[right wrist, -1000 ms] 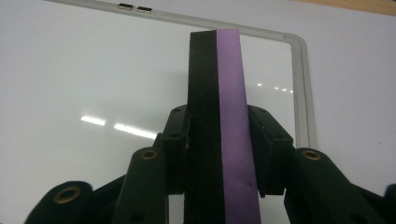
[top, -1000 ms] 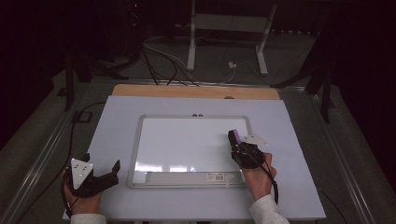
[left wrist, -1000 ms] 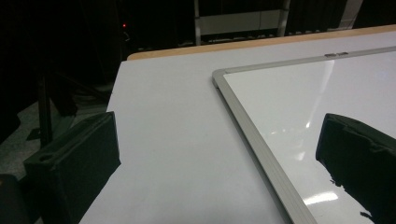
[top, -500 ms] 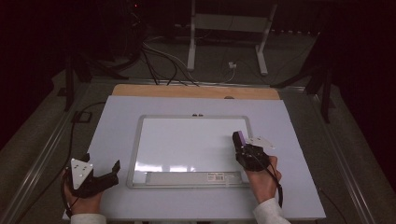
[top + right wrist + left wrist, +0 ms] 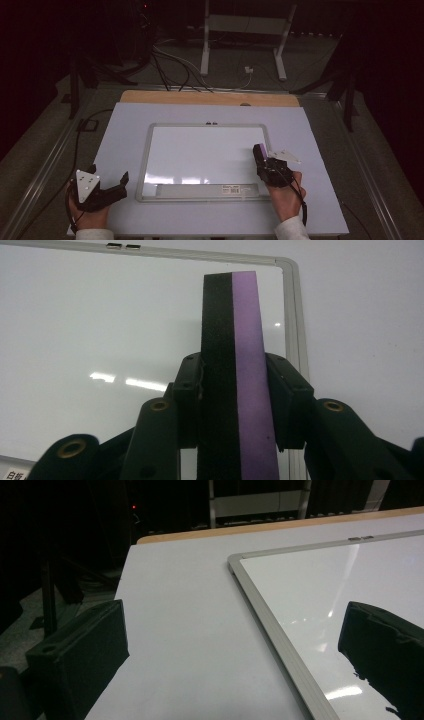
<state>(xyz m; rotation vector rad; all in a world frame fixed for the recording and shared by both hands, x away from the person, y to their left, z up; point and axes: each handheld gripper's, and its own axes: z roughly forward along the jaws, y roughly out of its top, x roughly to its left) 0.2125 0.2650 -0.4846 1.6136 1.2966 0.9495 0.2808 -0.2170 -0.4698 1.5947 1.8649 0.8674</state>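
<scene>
A whiteboard (image 5: 200, 150) with a grey frame lies flat in the middle of the white table; its surface is blank. My right gripper (image 5: 264, 159) hovers over the board's right edge, shut on a purple and black eraser (image 5: 235, 375) held edge-on between the jaws. The eraser (image 5: 259, 151) sticks forward over the board near its right frame (image 5: 296, 325). My left gripper (image 5: 117, 184) rests at the table's front left, just left of the board's frame (image 5: 270, 625). Its jaws stand wide apart with nothing between them.
The table (image 5: 325, 150) has a wooden strip (image 5: 210, 98) along its far edge. A label strip (image 5: 235, 188) runs along the board's bottom frame. Two small clips (image 5: 120, 246) sit on the top frame. Cables and metal stand legs (image 5: 280, 55) lie on the dark floor beyond.
My right gripper with the eraser has slid to the right and slightly toward me, from over the board's surface to its right edge. The left gripper has stayed put.
</scene>
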